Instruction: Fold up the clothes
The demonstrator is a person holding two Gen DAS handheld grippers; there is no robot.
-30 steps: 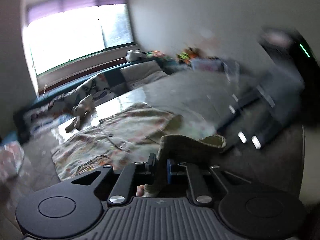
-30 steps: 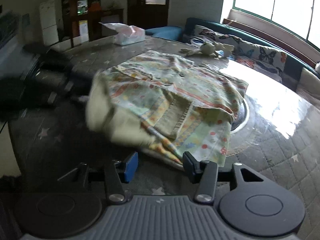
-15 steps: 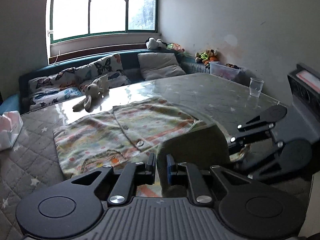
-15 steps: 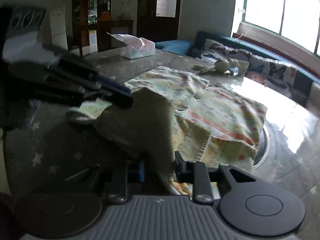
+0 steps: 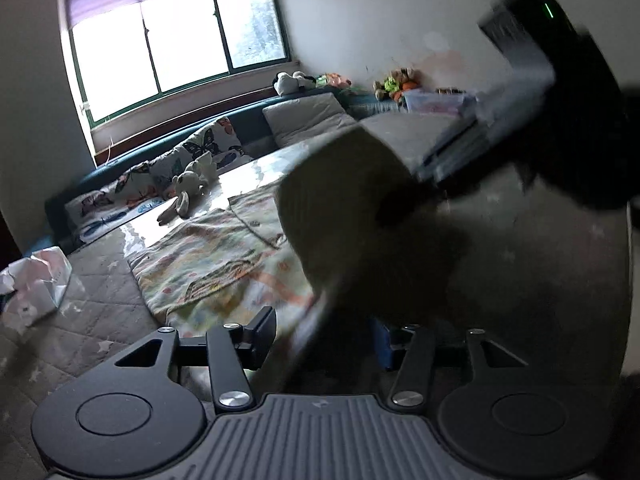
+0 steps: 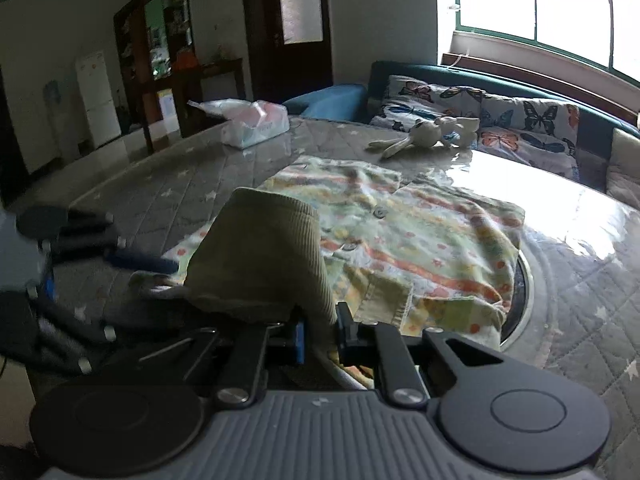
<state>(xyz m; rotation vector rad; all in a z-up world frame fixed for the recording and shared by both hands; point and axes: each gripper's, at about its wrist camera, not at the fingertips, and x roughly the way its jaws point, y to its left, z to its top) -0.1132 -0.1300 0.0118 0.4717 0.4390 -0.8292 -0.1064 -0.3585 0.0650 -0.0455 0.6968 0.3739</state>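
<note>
- The left gripper is opening its jaws; the olive-green ribbed cuff of the garment lies between them in the left wrist view, but the pads no longer seem to press it, so it should back away cleanly without snagging the knit.
- That cuff belongs to a pastel patterned button-front baby garment, spread flat on the grey star-quilted table cover, with the cuff end raised at the near edge.
- The right gripper is closing narrow on the olive cuff, the fabric pinched between its pads in its own view. I judge this a hand-over of the sleeve.
- To fold well, the right hand should carry the sleeve low across the buttoned front, keeping it flat and taut so no bunching forms, then lay it down before letting go.
- The white plush rabbit lies well beyond the garment, out of the way.
</note>
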